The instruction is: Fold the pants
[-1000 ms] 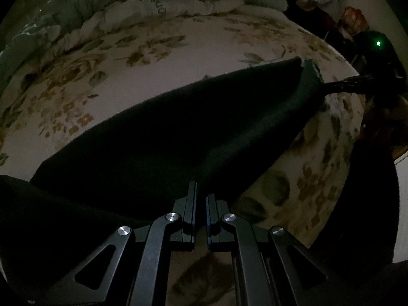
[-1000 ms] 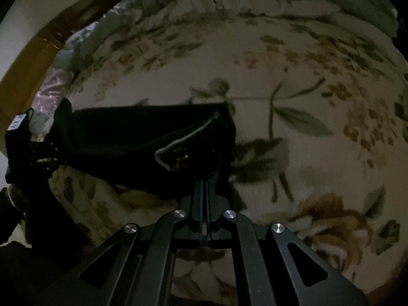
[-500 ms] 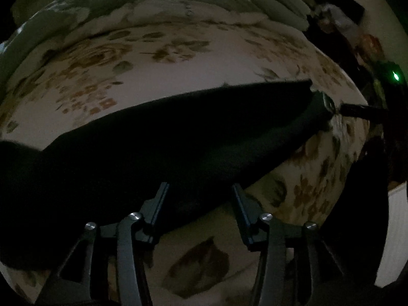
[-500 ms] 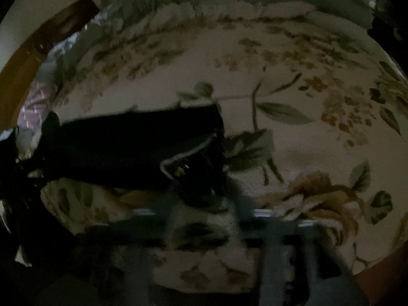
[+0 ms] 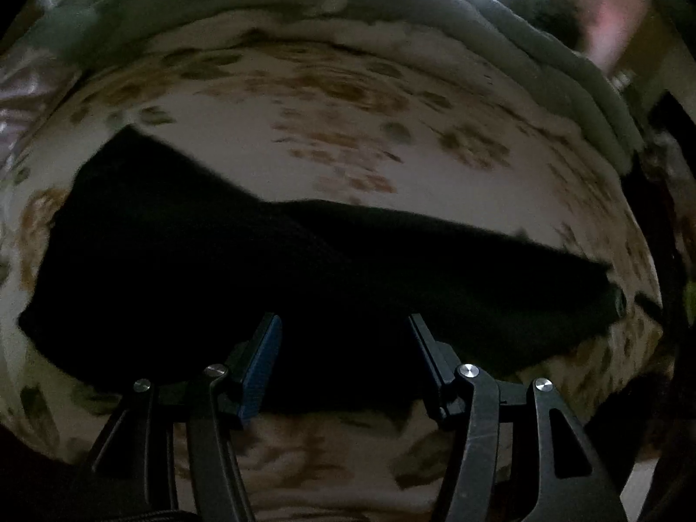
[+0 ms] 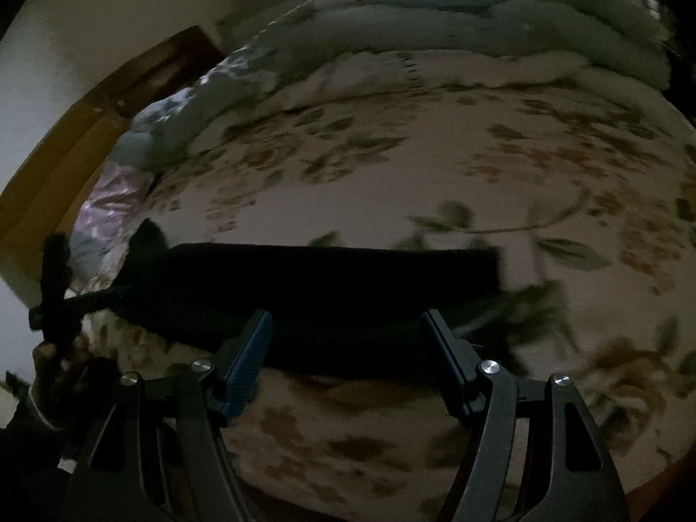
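**Now both grippers gape above the dark pants**

Dimly lit, the black fabric pants (image 5: 304, 287) lie flat across the middle of each frame on the cream floral bedsheet (image 5: 348, 130). At bottom centre, the left gripper (image 5: 343, 339) and right gripper (image 6: 348, 335) hang with jaws spread wide, holding nothing.

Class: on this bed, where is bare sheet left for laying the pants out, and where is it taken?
Free: floral sheet between the black pants and the folded quilt, and right of the pants' end. A narrower strip lies between the pants and the open right gripper. Crowded: the quilt along the far edge.
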`<state>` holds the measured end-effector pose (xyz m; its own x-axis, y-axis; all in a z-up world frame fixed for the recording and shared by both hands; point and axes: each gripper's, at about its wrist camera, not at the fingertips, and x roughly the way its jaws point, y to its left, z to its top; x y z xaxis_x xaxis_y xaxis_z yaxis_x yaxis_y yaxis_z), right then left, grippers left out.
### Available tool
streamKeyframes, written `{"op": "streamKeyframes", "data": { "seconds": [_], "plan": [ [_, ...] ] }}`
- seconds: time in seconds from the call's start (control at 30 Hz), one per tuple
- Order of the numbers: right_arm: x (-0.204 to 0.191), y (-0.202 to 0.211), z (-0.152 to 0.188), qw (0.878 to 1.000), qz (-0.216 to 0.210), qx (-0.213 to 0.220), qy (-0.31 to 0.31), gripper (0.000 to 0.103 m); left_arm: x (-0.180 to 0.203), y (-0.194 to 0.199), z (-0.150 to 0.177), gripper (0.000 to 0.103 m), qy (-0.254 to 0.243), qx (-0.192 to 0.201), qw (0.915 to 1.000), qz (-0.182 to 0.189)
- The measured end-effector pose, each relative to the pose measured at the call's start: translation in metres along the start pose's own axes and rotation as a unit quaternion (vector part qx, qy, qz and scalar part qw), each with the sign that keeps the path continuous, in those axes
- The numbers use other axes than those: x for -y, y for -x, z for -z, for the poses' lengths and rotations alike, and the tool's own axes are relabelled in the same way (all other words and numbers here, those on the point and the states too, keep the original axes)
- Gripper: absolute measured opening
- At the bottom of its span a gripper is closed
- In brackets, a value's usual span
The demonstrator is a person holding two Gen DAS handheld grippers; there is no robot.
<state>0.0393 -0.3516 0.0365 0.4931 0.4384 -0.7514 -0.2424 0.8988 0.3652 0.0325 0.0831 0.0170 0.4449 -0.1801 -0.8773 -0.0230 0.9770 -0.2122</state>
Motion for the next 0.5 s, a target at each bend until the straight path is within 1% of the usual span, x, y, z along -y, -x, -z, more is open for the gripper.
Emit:
{"op": "streamKeyframes", "data": {
  "seconds": [0.07,0.13,0.23,0.33,0.4,0.5],
  "plan": [
    [-0.013,-0.011,-0.001,1.0,-0.016,-0.008,0.009,0.071,-0.013,0.003,-0.005,0.067,0.019,-0.002,0.9995,-0.024],
    [-0.029,-0.023,-0.001,0.999,-0.032,-0.018,0.023,0.071,-0.024,0.009,-0.007,0.067,0.035,0.003,0.9989,-0.031],
    [-0.055,-0.039,-0.002,0.997,-0.055,-0.029,0.046,0.071,-0.041,0.013,-0.013,0.073,0.059,0.002,0.9975,-0.039],
    [-0.078,-0.054,-0.003,0.994,-0.076,-0.041,0.064,0.071,-0.056,0.011,-0.025,0.073,0.087,-0.009,0.9954,-0.039],
    [-0.095,-0.065,-0.004,0.992,-0.091,-0.048,0.079,0.071,-0.063,0.008,-0.036,0.073,0.101,-0.025,0.9938,-0.039],
    [-0.12,-0.079,-0.007,0.987,-0.11,-0.055,0.101,0.071,-0.07,-0.002,-0.061,0.073,0.119,-0.053,0.9897,-0.059]
  ]
}}
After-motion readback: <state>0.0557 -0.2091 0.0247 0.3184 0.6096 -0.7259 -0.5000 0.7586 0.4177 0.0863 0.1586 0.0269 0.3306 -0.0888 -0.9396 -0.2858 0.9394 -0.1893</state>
